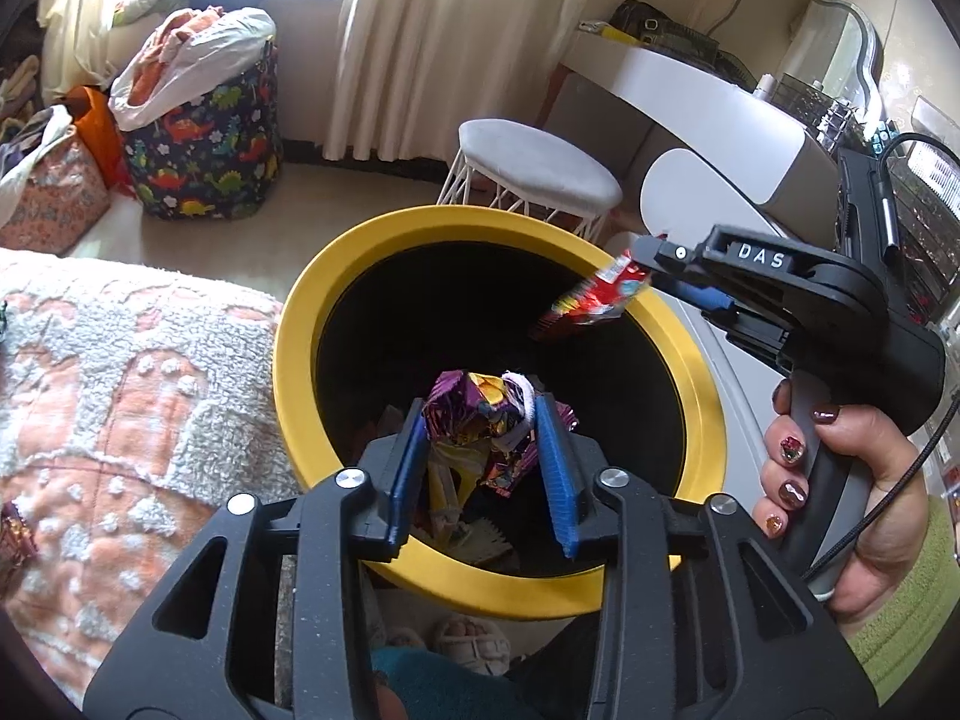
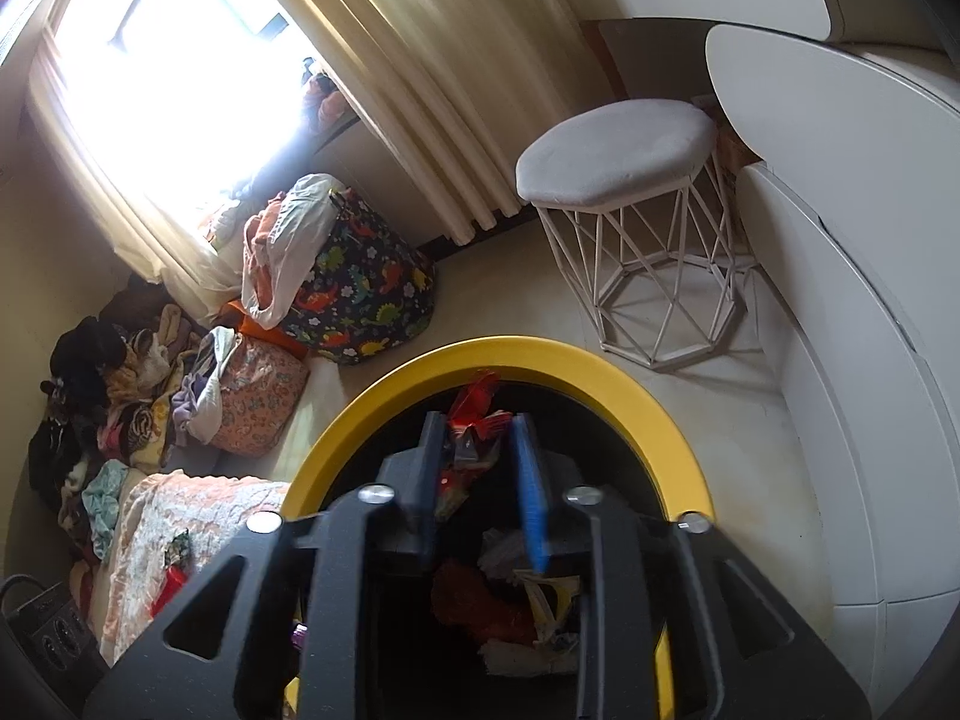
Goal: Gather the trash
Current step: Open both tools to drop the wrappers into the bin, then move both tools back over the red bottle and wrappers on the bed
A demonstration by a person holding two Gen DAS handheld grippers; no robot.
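Note:
A round bin with a yellow rim [image 1: 300,324] and a black inside stands on the floor, with several wrappers at its bottom. My left gripper [image 1: 483,414] is over the bin's near side, shut on a crumpled purple foil wrapper [image 1: 474,414]. My right gripper [image 2: 477,429] is over the same bin [image 2: 648,402], shut on a red snack wrapper [image 2: 477,402]. In the left wrist view the right gripper [image 1: 645,264] reaches in from the right, with the red wrapper [image 1: 594,300] hanging from it over the bin's far rim.
A pink and white fluffy blanket [image 1: 120,396] lies left of the bin, with more wrappers on it [image 2: 174,564]. A white wire stool [image 1: 534,168], a white desk [image 1: 708,114] and a dinosaur-print laundry bag [image 1: 204,150] stand beyond. A curtain hangs behind.

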